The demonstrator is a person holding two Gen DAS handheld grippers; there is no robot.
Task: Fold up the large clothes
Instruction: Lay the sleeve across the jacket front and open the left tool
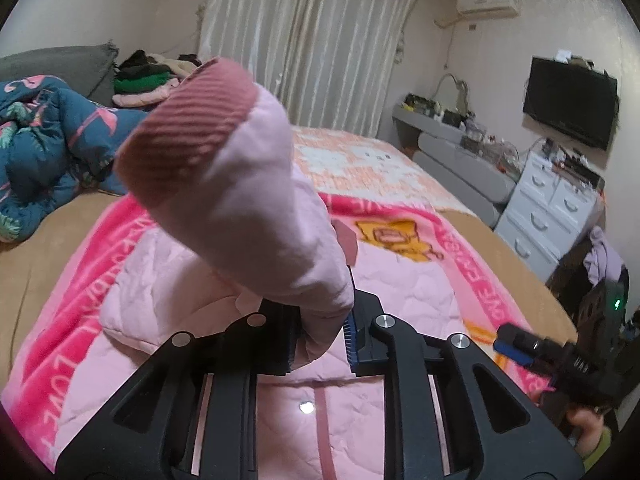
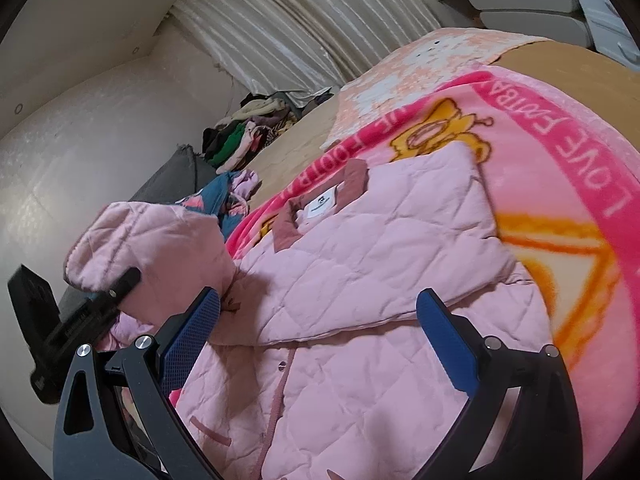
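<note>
Left wrist view: left gripper [image 1: 320, 332] clamped on the pink jacket's sleeve [image 1: 224, 184], raised over the jacket body [image 1: 380, 408] on the blanket [image 1: 452, 248]. Step: folding the sleeve inward; next, lay it flat and release.

Right wrist view: right gripper [image 2: 320, 344] jaws apart, empty (hovering above the jacket). Clothes pile [image 2: 248, 128] sits well apart.

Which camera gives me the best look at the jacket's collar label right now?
The right wrist view: the white collar label lies unobstructed on the pink jacket, framed by the darker collar. In the left wrist view the raised sleeve, clamped in the left gripper, blocks it; no label shows.
</note>
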